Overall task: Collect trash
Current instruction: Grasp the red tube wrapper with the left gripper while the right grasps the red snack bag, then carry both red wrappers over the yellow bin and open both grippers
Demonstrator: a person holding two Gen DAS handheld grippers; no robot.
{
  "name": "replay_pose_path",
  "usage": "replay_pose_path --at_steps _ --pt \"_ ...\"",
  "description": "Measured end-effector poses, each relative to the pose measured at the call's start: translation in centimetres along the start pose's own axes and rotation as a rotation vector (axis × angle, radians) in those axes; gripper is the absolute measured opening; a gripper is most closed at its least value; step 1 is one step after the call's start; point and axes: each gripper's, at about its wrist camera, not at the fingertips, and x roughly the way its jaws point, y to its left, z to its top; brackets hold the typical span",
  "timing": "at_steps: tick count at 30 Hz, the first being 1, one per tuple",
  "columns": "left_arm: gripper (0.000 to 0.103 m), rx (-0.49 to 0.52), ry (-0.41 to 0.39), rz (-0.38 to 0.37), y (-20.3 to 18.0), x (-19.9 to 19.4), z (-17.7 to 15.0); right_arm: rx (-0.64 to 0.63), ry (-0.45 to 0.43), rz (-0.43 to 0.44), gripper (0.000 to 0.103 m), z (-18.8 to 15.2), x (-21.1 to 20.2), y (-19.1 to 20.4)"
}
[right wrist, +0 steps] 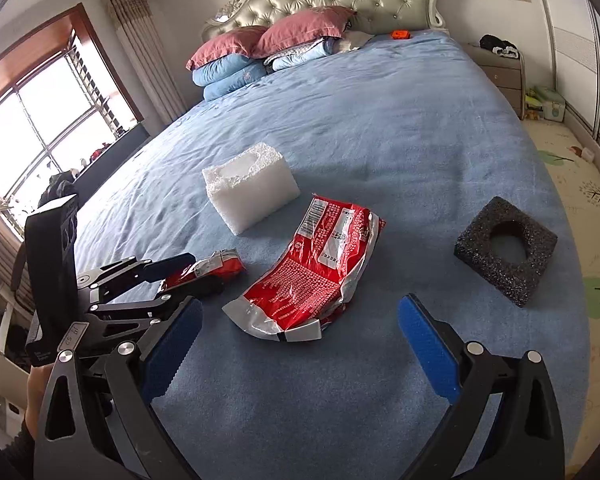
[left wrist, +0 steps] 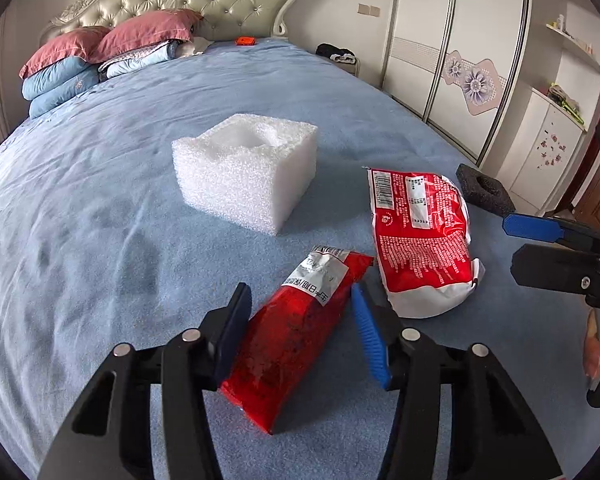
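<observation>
On the blue bed [left wrist: 99, 184], the small red packet [left wrist: 287, 344] lies between the left gripper [left wrist: 300, 330] jaws, which stand narrow; its left pad touches the packet, the right pad looks just off it. Its white label carries Chinese print, too small to read surely. The right gripper [right wrist: 300, 350] jaws gape wide, empty, just short of the large red wrapper [right wrist: 308, 276], which shows a barcode and white small print.
</observation>
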Motion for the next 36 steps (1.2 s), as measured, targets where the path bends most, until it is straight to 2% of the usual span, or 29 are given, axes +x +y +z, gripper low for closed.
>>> replay_pose_path --at_steps 1,3,6,9,11,13,15,17,18,19,20,22,28,36 --pt "0.043 0.001 -0.003 -0.008 -0.1 -0.2 -0.1 0.012 0.007 0.009 0.094 0.1 0.3 -0.2" --pt "0.029 -0.008 -0.016 -0.036 0.0 -0.6 -0.2 0.044 0.021 0.027 0.094 0.3 0.7 -0.8" --pt "0.028 -0.053 -0.032 -0.067 0.7 -1.0 -0.4 0.094 0.042 0.04 0.092 0.6 1.4 -1.7" --pt "0.027 -0.076 -0.029 -0.089 1.2 -0.8 -0.4 0.119 0.069 0.05 0.083 0.9 2.1 -2.1" --pt "0.027 -0.082 -0.035 -0.098 1.3 -0.9 -0.5 0.12 0.082 0.039 0.08 0.9 2.6 -2.0" --pt "0.026 -0.088 -0.046 -0.106 1.3 -1.1 -0.5 0.093 0.093 0.019 0.072 1.2 3.1 -1.7" --pt "0.026 -0.096 -0.052 -0.118 1.4 -1.3 -0.6 0.081 0.09 -0.006 0.067 1.3 3.7 -1.6" --pt "0.026 -0.105 -0.057 -0.122 1.7 -1.5 -0.5 0.078 0.1 -0.026 0.055 1.4 4.3 -1.8" --pt "0.026 -0.112 -0.06 -0.127 1.8 -1.6 -0.5 0.076 0.096 -0.049 0.039 1.4 4.3 -1.9" --pt "0.026 -0.121 -0.064 -0.133 1.8 -1.8 -0.6 0.072 0.093 -0.055 0.015 1.3 4.2 -2.0" --pt "0.026 -0.126 -0.067 -0.14 1.8 -2.0 -0.7 0.077 0.097 -0.029 0.009 1.3 4.3 -2.2" --pt "0.026 -0.139 -0.074 -0.159 1.7 -2.5 -0.8 0.105 0.089 0.004 0.008 0.9 3.7 -2.6" --pt "0.026 -0.161 -0.09 -0.189 0.3 -4.4 -1.2 0.088 0.011 -0.015 0.008 -0.3 -0.3 -2.4" --pt "0.026 -0.124 -0.109 -0.262 -5.3 -7.8 -2.9 0.075 -0.095 -0.032 0.008 -4.2 -8.4 -2.5"
